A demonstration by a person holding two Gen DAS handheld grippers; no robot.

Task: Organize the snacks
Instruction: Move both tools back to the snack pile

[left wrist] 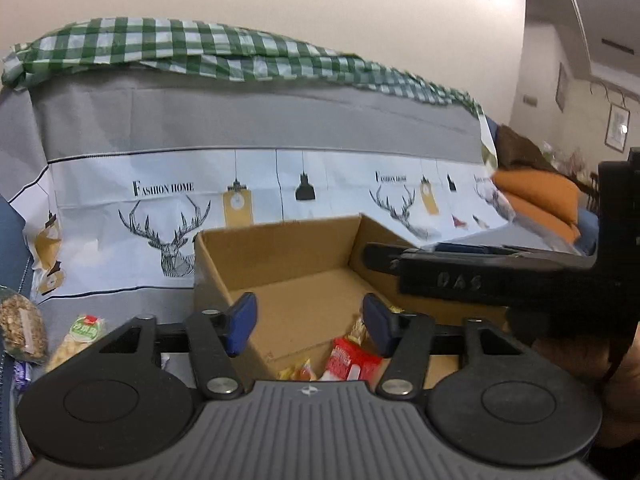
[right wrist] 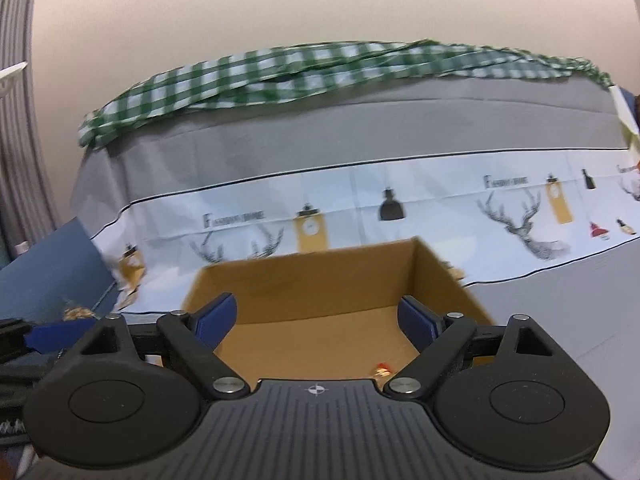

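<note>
— Where do the snacks sit relative to the left hand-held gripper (left wrist: 306, 322)?

— Its jaws stand wide with nothing between them, over the near end of the cardboard box (left wrist: 280, 248). A red snack packet (left wrist: 352, 360) and a yellow packet (left wrist: 298, 372) lie on the box floor just below its blue pads. Outside the box, to the left, lie a pale puffed-snack bag (left wrist: 78, 338) and a bag of nuts (left wrist: 22, 328).

— And the right hand-held gripper (right wrist: 316, 320)?

— Also wide and holding nothing, above the same cardboard box (right wrist: 312, 276); one small wrapped snack (right wrist: 382, 370) peeks out at the box floor near its right finger.
</note>
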